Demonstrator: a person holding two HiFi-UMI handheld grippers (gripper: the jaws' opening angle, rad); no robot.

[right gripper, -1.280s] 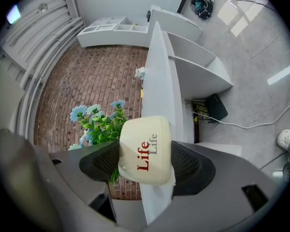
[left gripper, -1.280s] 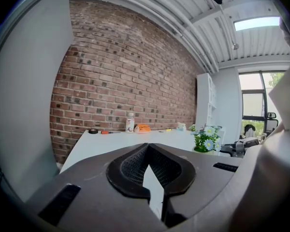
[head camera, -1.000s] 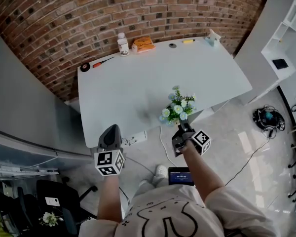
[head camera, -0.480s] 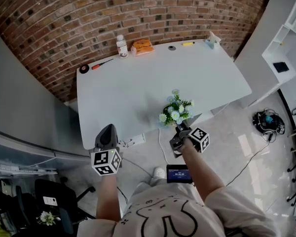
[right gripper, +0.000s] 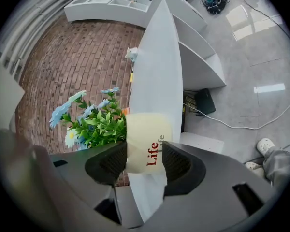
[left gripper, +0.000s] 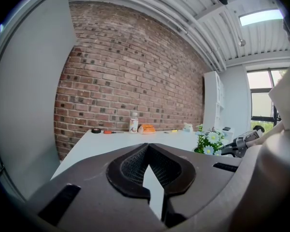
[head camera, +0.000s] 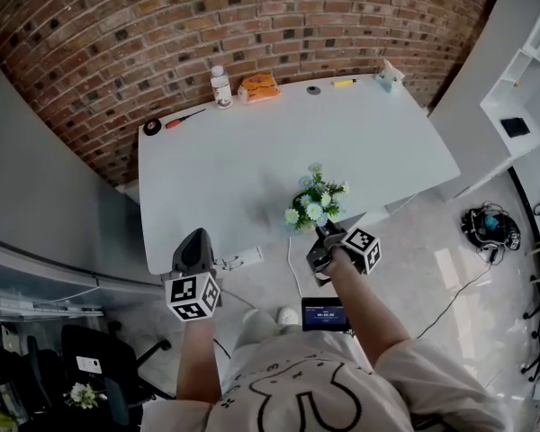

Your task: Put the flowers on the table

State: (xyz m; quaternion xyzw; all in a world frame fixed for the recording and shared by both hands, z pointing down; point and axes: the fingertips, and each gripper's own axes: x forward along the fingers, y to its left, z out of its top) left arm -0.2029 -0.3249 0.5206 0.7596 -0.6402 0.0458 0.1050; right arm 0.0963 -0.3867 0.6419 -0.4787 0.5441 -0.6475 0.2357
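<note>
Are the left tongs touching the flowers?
Apart. The head view shows the left tongs well to the left of the flowers, with bare white table between them.

The cream-coloured round flower pot (right gripper: pixel 145 129) carries the word "Life" in dark red letters, turned sideways. The label on the white plastic bottle (head camera: pixel 220 85) is too small to read.

a pale cream t-shirt (head camera: pixel 319 394) with a dark line drawing on its front. its short, loose sleeves (head camera: pixel 414 367) sit well behind the left gripper (head camera: pixel 196 238). white shoes (head camera: pixel 290 316) show between gripper and shirt.
</note>
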